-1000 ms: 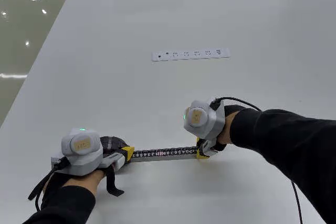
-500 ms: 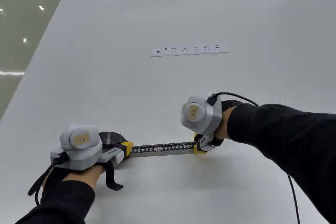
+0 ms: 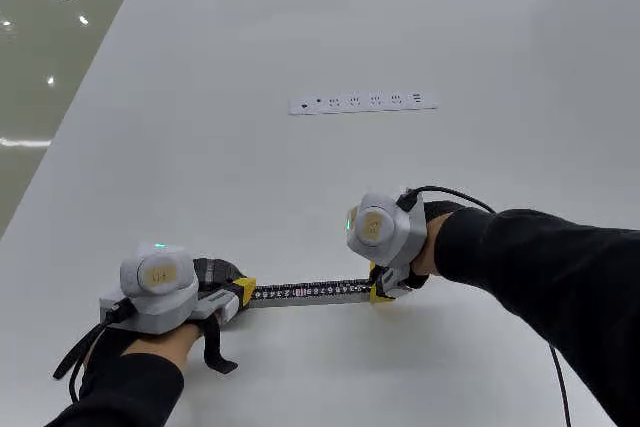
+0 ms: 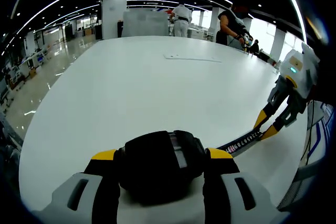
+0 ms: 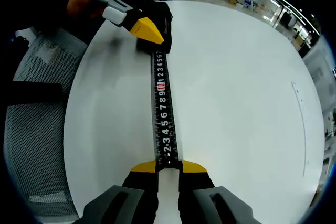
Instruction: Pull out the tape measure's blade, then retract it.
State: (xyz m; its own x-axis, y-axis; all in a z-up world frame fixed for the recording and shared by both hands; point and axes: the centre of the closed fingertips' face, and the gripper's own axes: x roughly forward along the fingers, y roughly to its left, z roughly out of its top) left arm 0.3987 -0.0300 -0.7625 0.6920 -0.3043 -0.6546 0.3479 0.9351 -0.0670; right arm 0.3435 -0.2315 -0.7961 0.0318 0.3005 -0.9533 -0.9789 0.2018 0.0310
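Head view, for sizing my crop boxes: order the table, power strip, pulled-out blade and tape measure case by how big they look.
1. table
2-3. power strip and blade: they look nearly alike, and the strip lies farther off, so unranked.
4. tape measure case, partly hidden by the left gripper.

Desk (image 3: 300, 27): white, smooth, matt.
Tape measure case (image 4: 160, 171): black plastic, faint sheen.
Blade (image 5: 163, 103): smooth dark strip, printed numerals.
Left claw (image 4: 161, 155), right claw (image 5: 168, 167): grey and yellow moulded plastic.
Floor (image 3: 50, 47): glossy, reflective.
Sleeve (image 3: 540, 267): black matt cloth.
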